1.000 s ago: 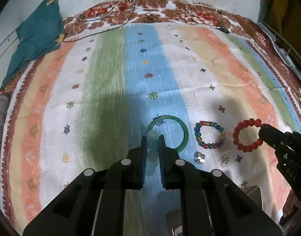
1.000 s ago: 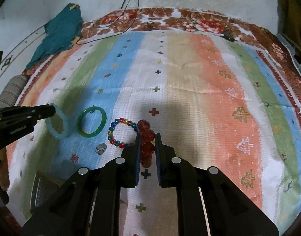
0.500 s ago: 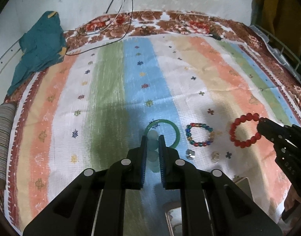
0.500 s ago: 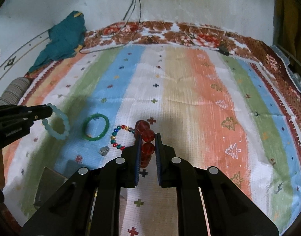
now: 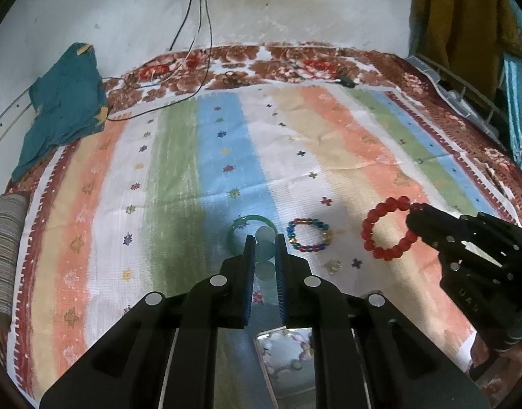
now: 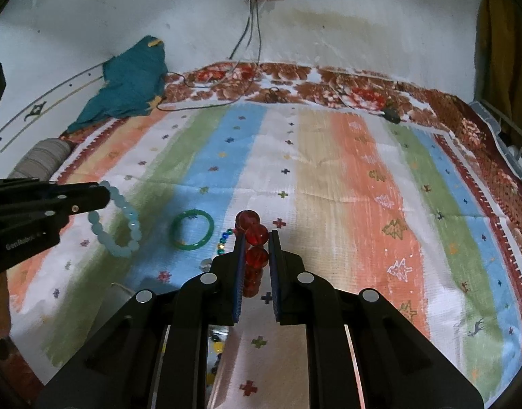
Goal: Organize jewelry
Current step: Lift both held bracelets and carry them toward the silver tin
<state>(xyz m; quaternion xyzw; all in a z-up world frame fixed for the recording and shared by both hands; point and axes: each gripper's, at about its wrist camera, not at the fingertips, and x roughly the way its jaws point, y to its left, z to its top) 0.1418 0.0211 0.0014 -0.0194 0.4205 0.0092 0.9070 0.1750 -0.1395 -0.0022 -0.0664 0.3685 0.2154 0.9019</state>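
white lettering "genrobot" printed on the side of the left gripper (image 6: 105, 195), at the left edge of the right wrist view. faint letters on the right gripper (image 5: 412, 216), lower right of the left wrist view, not legible.

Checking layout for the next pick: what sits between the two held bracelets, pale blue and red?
In the left wrist view, the green bangle and multicoloured bead bracelet lie on the striped cloth, between the pale blue bracelet and red bracelet.

Your left gripper (image 5: 264, 238) points down, jaws pinched nearly closed; your right gripper (image 6: 255, 235) does likewise, with perhaps a fingertip at its base, too dim to confirm.
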